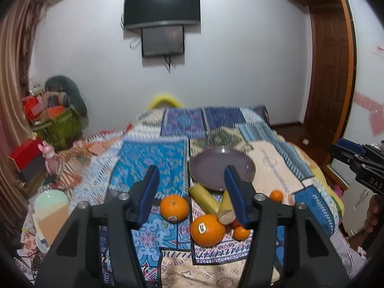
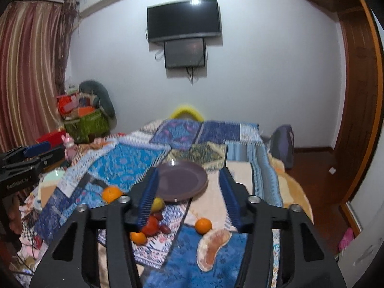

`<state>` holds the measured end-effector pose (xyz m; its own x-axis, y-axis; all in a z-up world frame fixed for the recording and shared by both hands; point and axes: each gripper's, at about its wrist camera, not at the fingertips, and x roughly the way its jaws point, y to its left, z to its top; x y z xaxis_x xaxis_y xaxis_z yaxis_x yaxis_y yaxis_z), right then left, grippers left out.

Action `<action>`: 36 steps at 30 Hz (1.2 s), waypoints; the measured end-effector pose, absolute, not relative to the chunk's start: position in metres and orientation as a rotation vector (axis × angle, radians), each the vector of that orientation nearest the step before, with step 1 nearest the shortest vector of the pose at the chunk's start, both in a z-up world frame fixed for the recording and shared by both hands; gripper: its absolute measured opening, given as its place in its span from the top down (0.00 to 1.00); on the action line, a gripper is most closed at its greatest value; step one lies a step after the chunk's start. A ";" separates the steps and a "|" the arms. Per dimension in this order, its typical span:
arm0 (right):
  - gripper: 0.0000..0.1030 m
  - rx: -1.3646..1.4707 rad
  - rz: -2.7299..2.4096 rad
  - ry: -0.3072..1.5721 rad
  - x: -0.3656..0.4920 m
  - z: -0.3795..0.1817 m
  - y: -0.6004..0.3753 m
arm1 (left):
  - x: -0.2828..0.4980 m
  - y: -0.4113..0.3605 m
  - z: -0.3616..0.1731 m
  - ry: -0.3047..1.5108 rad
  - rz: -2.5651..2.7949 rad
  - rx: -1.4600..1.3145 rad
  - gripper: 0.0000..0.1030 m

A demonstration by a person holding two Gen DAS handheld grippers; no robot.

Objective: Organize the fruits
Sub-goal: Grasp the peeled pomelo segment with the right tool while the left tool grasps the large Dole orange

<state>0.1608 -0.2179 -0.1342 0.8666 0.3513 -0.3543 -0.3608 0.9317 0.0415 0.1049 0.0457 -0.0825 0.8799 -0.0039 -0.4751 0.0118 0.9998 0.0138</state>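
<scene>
A purple plate (image 1: 220,165) lies bare on the patterned bedspread; it also shows in the right wrist view (image 2: 182,180). In front of it lie two large oranges (image 1: 174,208) (image 1: 207,230), two yellow corn pieces (image 1: 204,198), and small tangerines (image 1: 276,195). The right wrist view shows a pomelo segment (image 2: 212,248), a tangerine (image 2: 203,225), a red fruit (image 2: 151,226) and a yellow fruit (image 2: 157,204). My left gripper (image 1: 192,194) is open and empty above the fruit. My right gripper (image 2: 189,196) is open and empty above the fruit.
The bedspread (image 1: 153,158) covers the bed. Boxes and a green crate (image 1: 57,124) clutter the floor at left. A wooden door (image 1: 331,72) stands at right. A backpack (image 2: 283,144) sits beside the bed's far right.
</scene>
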 end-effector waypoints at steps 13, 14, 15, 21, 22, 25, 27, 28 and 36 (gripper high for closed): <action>0.59 0.019 0.336 0.631 0.213 -0.188 -0.231 | 0.160 0.040 -0.163 0.780 -0.124 -0.008 0.54; 0.59 0.016 0.329 0.654 0.217 -0.193 -0.233 | 0.163 0.038 -0.167 0.796 -0.133 -0.009 0.54; 0.58 0.018 0.326 0.672 0.218 -0.197 -0.234 | 0.165 0.036 -0.172 0.814 -0.143 -0.009 0.54; 0.57 0.015 0.308 0.749 0.227 -0.220 -0.233 | 0.170 0.029 -0.198 0.890 -0.167 -0.017 0.46; 0.57 0.012 0.303 0.763 0.227 -0.224 -0.233 | 0.170 0.029 -0.201 0.898 -0.171 -0.021 0.44; 0.57 0.015 0.305 0.798 0.230 -0.233 -0.232 | 0.170 0.029 -0.207 0.919 -0.185 -0.032 0.41; 0.56 0.020 0.311 0.825 0.231 -0.240 -0.233 | 0.170 0.028 -0.212 0.933 -0.188 -0.032 0.41; 0.56 0.021 0.313 0.834 0.232 -0.242 -0.232 | 0.171 0.028 -0.214 0.939 -0.185 -0.033 0.40; 0.48 0.011 0.321 0.874 0.237 -0.258 -0.229 | 0.180 0.031 -0.224 0.949 -0.156 -0.057 0.34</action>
